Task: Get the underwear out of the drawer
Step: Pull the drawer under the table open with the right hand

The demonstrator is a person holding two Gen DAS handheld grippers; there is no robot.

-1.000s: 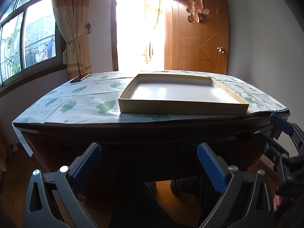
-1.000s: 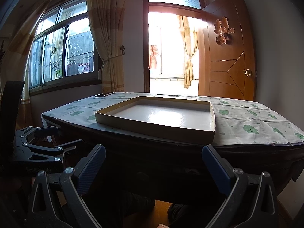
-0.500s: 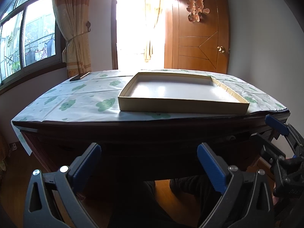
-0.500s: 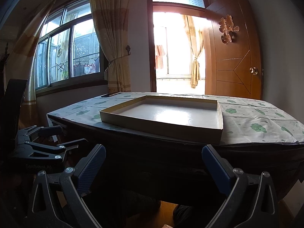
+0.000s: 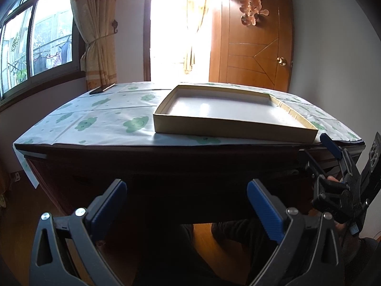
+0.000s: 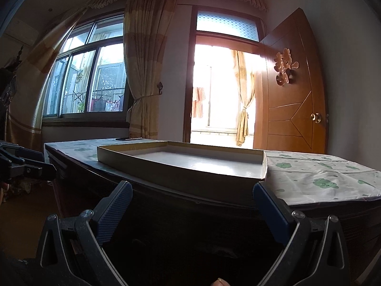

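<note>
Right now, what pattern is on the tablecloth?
White tablecloth with green cloud-like smiley shapes; clearest in the left wrist view.

Tabletop (image 5: 166, 152): dark wood, dull front edge. Cover (image 5: 100, 121): thin, creased sheet, faint sheen, printed green. Tray (image 5: 235, 128): matt tan cardboard walls, smooth, glossy white floor. Left tool (image 5: 187, 202) and right tool (image 6: 193, 202): matt black plastic frames, ribbed blue pads, bright metal screws. Door (image 5: 257, 47): varnished, glossy wood, brass-like knob. Curtain (image 6: 142, 76): woven cloth.

Tan tray (image 5: 228, 130), green-cloud white tablecloth (image 5: 100, 121), blue-tipped tongs (image 5: 187, 197)
</note>
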